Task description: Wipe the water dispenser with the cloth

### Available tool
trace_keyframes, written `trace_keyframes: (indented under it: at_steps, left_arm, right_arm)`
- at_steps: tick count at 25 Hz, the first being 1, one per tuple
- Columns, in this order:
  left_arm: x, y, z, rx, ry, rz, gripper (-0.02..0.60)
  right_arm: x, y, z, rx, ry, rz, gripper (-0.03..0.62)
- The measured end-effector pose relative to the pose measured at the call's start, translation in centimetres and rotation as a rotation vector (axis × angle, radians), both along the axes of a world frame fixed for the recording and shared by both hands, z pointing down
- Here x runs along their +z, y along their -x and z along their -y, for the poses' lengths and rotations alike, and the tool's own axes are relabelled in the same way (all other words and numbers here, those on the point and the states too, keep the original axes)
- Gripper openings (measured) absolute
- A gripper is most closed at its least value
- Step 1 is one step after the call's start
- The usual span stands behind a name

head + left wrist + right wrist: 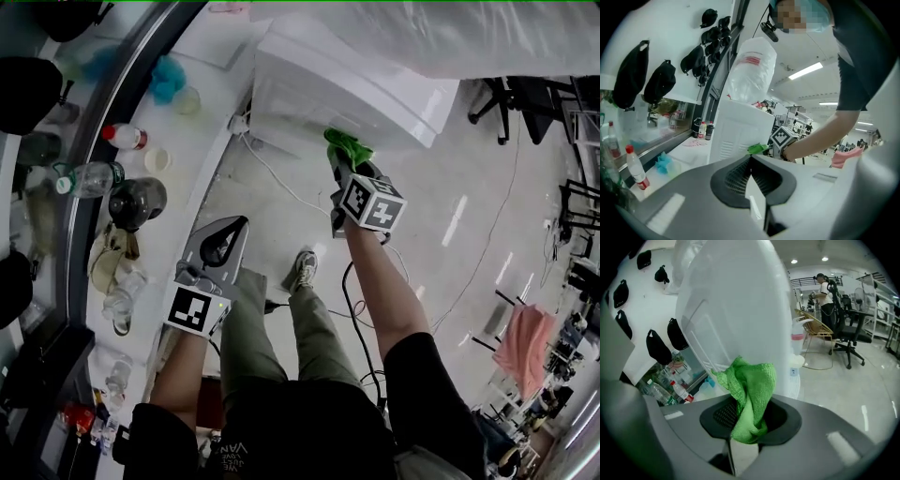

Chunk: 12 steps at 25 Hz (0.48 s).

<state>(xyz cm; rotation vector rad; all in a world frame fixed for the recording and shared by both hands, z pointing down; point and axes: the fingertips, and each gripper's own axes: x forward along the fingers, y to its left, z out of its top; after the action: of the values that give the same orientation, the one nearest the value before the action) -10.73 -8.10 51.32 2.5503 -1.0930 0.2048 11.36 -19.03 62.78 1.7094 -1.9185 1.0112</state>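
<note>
The white water dispenser [347,84] stands on the floor against the counter, and a clear water bottle [752,70] sits upside down on top of it. My right gripper [345,171] is shut on a bunched green cloth [348,148], which it holds against the dispenser's side panel near the top edge. In the right gripper view the cloth [750,394] sticks up out of the jaws, right in front of the dispenser's white wall [736,310]. My left gripper [225,246] hangs lower and to the left, away from the dispenser. Its jaws are shut with nothing between them.
A white counter [211,112] runs along the left with bottles [127,137], a dark kettle [136,202], cups and a blue cloth [167,77]. Cables [281,183] trail over the floor by the person's shoe. Office chairs [846,341] and a distant person stand to the right.
</note>
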Motion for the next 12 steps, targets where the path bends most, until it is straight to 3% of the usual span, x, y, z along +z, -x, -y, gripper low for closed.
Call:
trace_keyframes:
  at_steps: [4, 7, 12]
  left_arm:
    - [-0.6, -3.3, -1.6, 0.01, 0.004, -0.029, 0.002]
    - [-0.6, -4.9, -3.0, 0.032, 0.054, -0.019, 0.002]
    - [0.0, -4.3, -3.9, -0.009, 0.074, -0.023, 0.002]
  right_arm:
    - [-0.1, -3.7, -1.9, 0.029, 0.017, -0.022, 0.12]
    - [-0.1, -5.4, -3.0, 0.051, 0.026, -0.024, 0.12]
    - [0.5, -5.3, -4.8, 0.018, 0.049, -0.039, 0.12]
